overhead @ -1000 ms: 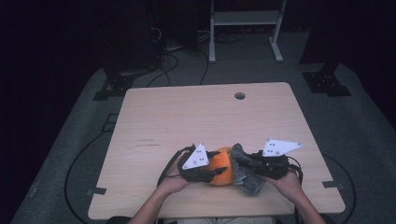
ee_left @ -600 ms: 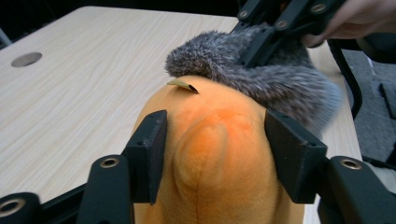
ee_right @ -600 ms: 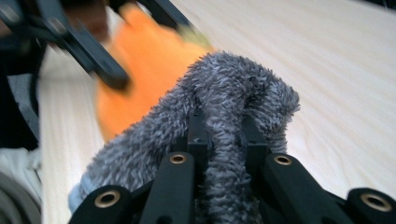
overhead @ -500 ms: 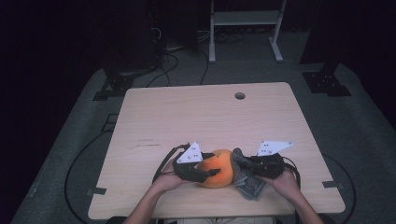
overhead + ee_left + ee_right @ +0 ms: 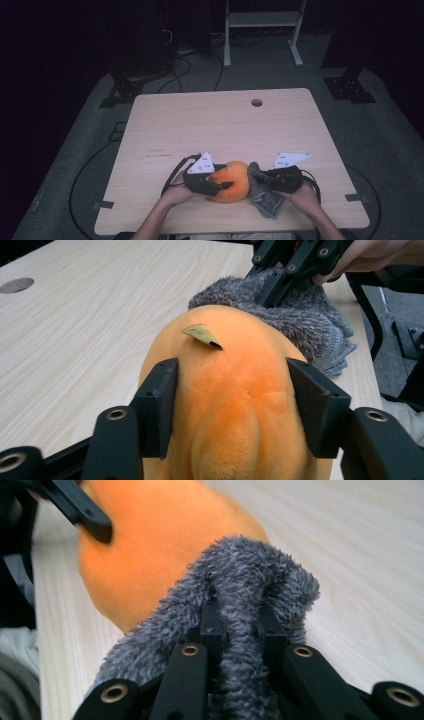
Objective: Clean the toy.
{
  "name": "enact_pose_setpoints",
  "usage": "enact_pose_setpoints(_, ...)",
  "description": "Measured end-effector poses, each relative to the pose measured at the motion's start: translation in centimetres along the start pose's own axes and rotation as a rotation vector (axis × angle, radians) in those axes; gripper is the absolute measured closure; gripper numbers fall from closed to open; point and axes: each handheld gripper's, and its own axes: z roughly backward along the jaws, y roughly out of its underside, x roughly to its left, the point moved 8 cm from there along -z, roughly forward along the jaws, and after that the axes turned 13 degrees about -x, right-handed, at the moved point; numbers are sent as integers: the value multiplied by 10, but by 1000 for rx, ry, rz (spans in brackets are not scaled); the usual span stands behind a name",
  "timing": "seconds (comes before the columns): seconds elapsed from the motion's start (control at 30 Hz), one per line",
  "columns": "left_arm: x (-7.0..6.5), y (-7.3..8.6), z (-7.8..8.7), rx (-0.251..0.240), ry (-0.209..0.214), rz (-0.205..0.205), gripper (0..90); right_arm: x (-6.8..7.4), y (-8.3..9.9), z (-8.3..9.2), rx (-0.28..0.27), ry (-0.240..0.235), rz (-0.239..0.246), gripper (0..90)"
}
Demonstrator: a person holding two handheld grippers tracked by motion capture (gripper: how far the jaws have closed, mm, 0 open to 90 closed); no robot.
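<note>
On the pale wood-grain table point(image 5: 210, 125), near its front edge, the left gripper point(image 5: 232, 407), whose jaws have just been opening, flanks a round, soft orange plush point(image 5: 235, 405), while just beside the plush the right gripper point(image 5: 240, 625) pinches a fuzzy grey cloth point(image 5: 250, 580) tightly.

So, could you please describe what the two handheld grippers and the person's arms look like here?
Both the left gripper and the right gripper are matte black, with flat rectangular pads on linked bars joined by brass-coloured rivets. Each carries a pale grey three-cornered plate dotted with small dark marks, and a black cable loops from each across the table. The forearms are bare, with no sleeves in view.
</note>
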Motion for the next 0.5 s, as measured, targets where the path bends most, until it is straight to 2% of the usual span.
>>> enact_pose_setpoints(0.07, 0, -2, -3, -6, -5, -7, 420, 1, -8, 3, -36, -3, 3, 784)
enact_pose_setpoints(0.13, -4, -3, -5, 1, 16, -38, 426, 3, -18, 3, -80, -12, 0, 784)
enact_pose_setpoints(0.2, -6, -2, -4, 6, 30, -52, 432, 4, -22, 1, -94, -25, -1, 783)
enact_pose_setpoints(0.23, -6, -1, -2, 7, 39, -56, 435, 3, -21, -1, -90, -34, -7, 783)
enact_pose_setpoints(0.3, -5, 1, 1, 4, 49, -53, 440, 1, -15, -4, -79, -56, -50, 783)
enact_pose_setpoints(0.43, -5, 2, 2, 0, 68, -41, 427, -7, 4, -5, -2, -18, -82, 784)
enact_pose_setpoints(0.5, -7, 2, 1, 0, 73, -39, 405, -6, 4, -1, 2, -15, -75, 785)
